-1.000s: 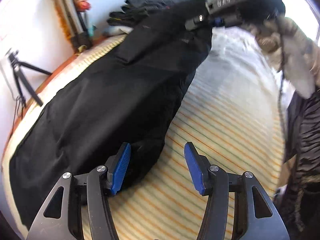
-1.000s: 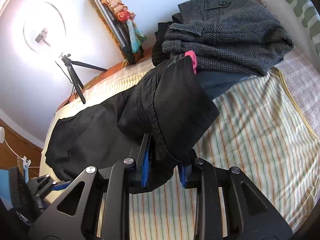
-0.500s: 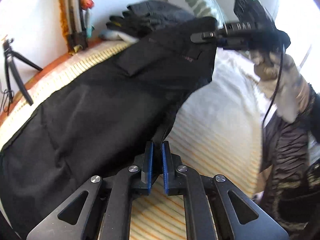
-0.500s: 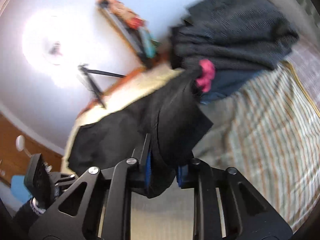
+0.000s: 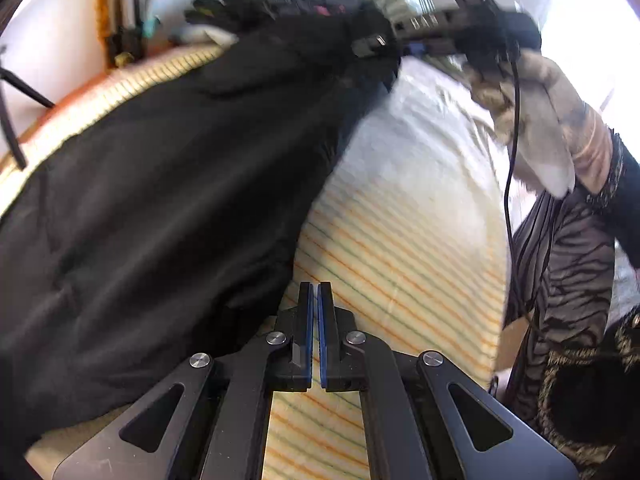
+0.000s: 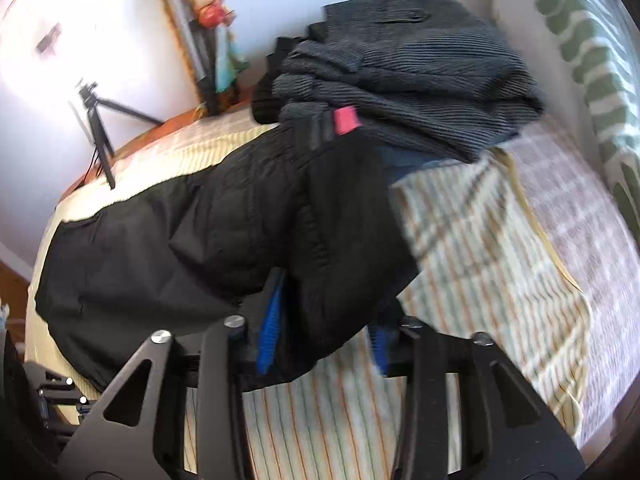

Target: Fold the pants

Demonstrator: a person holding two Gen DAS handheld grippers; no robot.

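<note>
The black pants (image 5: 168, 200) lay along the bed's (image 5: 400, 240) far edge. The right gripper (image 6: 324, 332) clamped their waistband; the left gripper (image 5: 314, 336) was closed beside the fabric, seemingly empty. Both ends probably needed lifting evenly.

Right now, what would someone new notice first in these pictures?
A long pair of black pants sprawls along the striped yellow bedsheet. The right gripper is clamped on one end of it. Behind sits a pile of grey ribbed clothes, and the left gripper is pinched shut beside the pants' edge.
</note>
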